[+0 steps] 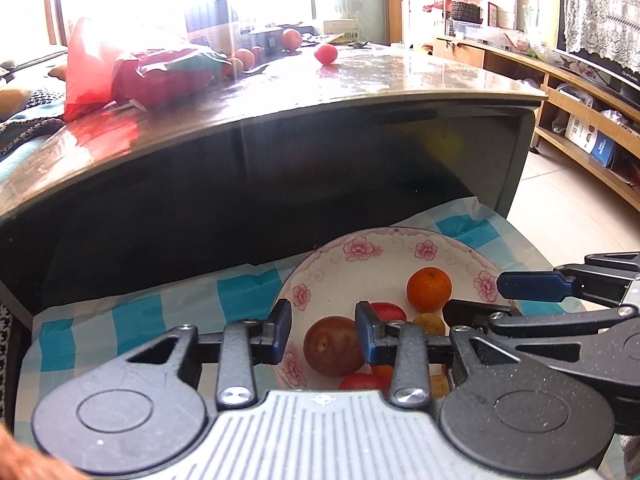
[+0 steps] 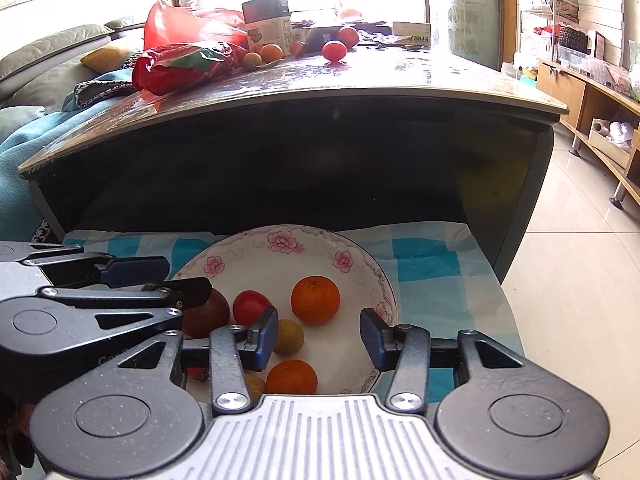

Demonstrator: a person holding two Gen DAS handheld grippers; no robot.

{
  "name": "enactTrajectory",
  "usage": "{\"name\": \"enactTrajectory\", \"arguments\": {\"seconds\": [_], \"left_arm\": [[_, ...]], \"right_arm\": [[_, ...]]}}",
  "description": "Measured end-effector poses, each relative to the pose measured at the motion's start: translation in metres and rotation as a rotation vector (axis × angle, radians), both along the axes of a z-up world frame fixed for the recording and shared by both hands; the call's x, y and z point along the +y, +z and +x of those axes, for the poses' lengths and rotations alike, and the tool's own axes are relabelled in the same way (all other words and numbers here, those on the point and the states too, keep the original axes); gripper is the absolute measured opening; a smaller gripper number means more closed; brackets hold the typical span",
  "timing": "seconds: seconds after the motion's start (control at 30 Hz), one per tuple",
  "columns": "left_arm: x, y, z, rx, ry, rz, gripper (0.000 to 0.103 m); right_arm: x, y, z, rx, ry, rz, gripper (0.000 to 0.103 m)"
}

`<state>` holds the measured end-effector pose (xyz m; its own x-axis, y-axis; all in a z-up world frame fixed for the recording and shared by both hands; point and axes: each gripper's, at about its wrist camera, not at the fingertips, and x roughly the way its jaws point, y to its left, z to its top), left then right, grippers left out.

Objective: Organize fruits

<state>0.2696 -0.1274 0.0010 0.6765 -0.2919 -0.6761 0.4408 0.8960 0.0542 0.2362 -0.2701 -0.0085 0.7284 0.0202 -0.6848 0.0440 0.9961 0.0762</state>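
Observation:
A white flowered bowl (image 1: pixel 332 268) (image 2: pixel 248 246) sits on a blue checked cloth (image 1: pixel 168 316) (image 2: pixel 432 276). It holds an orange (image 1: pixel 429 289) (image 2: pixel 315 300), a dark red plum (image 1: pixel 333 346) (image 2: pixel 210 314), a red tomato (image 2: pixel 251 307), a small yellow fruit (image 2: pixel 289 337) and another orange (image 2: pixel 292 378). My left gripper (image 1: pixel 323 336) is open over the plum, not touching it. My right gripper (image 2: pixel 319 340) is open and empty above the bowl's right side. More fruit (image 1: pixel 326 54) (image 2: pixel 334 51) lies on the table above.
A glossy table top (image 1: pixel 360 84) (image 2: pixel 360 76) overhangs the bowl, carrying a red plastic bag (image 1: pixel 132 72) (image 2: pixel 188 52), boxes (image 2: pixel 267 20) and loose fruit. A wooden shelf unit (image 1: pixel 580 92) stands on the right over tiled floor (image 2: pixel 580 260). A sofa (image 2: pixel 52 64) is at left.

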Motion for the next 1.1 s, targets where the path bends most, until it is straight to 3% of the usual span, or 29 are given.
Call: {"name": "enactTrajectory", "arguments": {"seconds": [0.13,0.3,0.63,1.1], "left_arm": [[0.004,0.01,-0.006,-0.01,0.011,0.009,0.047],[0.01,0.017,-0.011,-0.011,0.032,0.018,0.05],[0.016,0.036,-0.038,-0.027,0.05,0.018,0.055],[0.03,0.041,-0.09,-0.059,0.095,0.041,0.082]], "right_arm": [[0.004,0.005,-0.003,0.001,-0.001,-0.003,0.041],[0.007,0.013,-0.01,-0.002,-0.002,-0.01,0.049],[0.01,0.033,-0.03,-0.015,-0.019,-0.017,0.05],[0.012,0.047,-0.079,-0.02,-0.048,-0.018,0.054]]}}
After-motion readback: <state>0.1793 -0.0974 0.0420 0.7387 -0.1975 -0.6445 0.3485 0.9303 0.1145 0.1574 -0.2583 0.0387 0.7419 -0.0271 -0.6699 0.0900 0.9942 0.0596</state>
